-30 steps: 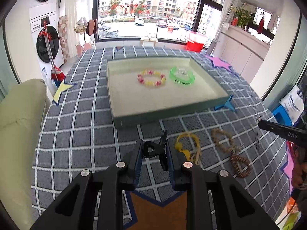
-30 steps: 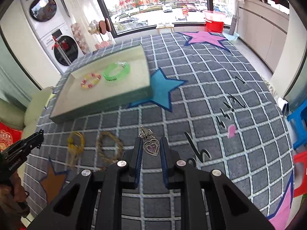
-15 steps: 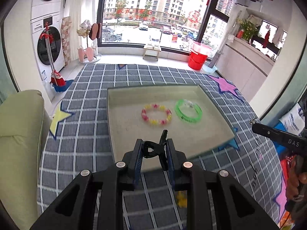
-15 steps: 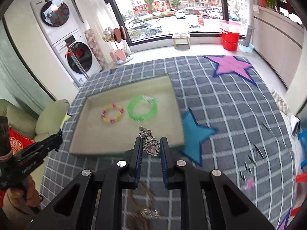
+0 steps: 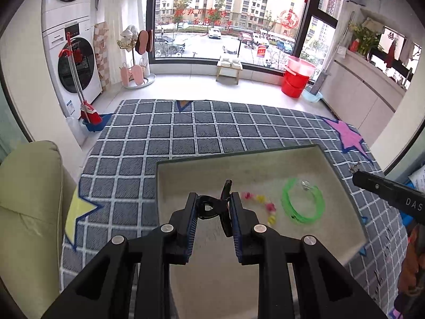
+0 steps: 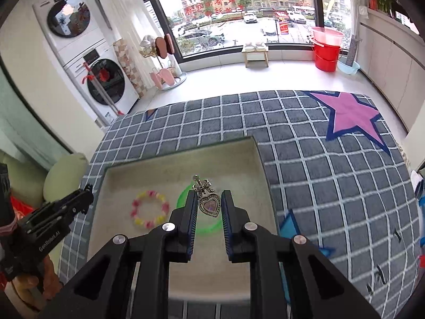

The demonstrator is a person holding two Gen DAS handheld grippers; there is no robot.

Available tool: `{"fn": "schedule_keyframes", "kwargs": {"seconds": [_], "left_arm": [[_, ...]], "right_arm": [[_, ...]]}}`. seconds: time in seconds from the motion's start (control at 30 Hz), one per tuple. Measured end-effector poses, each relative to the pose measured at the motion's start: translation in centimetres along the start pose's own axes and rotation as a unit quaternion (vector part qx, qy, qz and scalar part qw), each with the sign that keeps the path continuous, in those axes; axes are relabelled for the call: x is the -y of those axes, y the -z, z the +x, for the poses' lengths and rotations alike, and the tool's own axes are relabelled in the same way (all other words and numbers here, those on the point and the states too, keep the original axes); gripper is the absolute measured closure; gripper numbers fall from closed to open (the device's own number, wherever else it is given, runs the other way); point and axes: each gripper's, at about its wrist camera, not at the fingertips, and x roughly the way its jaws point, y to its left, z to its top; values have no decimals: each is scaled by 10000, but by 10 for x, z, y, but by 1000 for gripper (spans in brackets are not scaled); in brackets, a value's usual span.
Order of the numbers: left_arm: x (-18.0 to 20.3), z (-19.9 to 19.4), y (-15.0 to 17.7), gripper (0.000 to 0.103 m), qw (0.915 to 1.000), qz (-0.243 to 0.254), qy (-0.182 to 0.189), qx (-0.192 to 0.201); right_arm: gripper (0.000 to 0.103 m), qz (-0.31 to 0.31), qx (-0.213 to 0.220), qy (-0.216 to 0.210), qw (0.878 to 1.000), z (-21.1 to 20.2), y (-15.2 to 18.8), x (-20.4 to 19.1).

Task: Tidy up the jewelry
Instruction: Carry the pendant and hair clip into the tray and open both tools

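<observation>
A shallow beige tray (image 5: 265,156) (image 6: 148,170) lies on the checked rug. Inside it rest a pink-and-yellow bead bracelet (image 5: 261,203) (image 6: 150,208) and a green bracelet (image 5: 302,203) (image 6: 183,198). My left gripper (image 5: 213,203) hangs above the tray's near left part, shut on a black hair clip (image 5: 217,204). My right gripper (image 6: 209,203) hovers over the green bracelet, shut on a silver heart pendant (image 6: 209,203) whose clasp sticks up past the fingertips. Each gripper shows at the edge of the other's view.
The grey checked rug (image 5: 170,138) carries star patches, a pink star (image 6: 350,114) at the right. A pale green cushion (image 5: 24,202) lies left. Beyond the rug stand a washing machine (image 5: 71,63), a red bucket (image 5: 296,79) and a small stool (image 5: 228,67).
Both grippers moved forward from the rug over the tray, each carrying its piece. The loose bracelets on the rug dropped out of view. Neither grip changed.
</observation>
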Motion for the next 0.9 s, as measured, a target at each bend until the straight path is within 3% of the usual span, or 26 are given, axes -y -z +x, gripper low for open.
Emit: {"fn": "schedule_keyframes", "kwargs": {"seconds": [0.4, 0.63, 0.9], "left_arm": [[-2, 67, 0, 65, 9982, -60, -399, -438], [-2, 79, 3, 65, 9961, -50, -639, -599], [14, 81, 6, 65, 9934, 351, -873, -650]], "right_arm": [[83, 287, -165, 254, 9991, 67, -17, 17], [83, 245, -353, 440, 9981, 92, -12, 19], [79, 165, -551, 499, 9971, 96, -12, 20]]}}
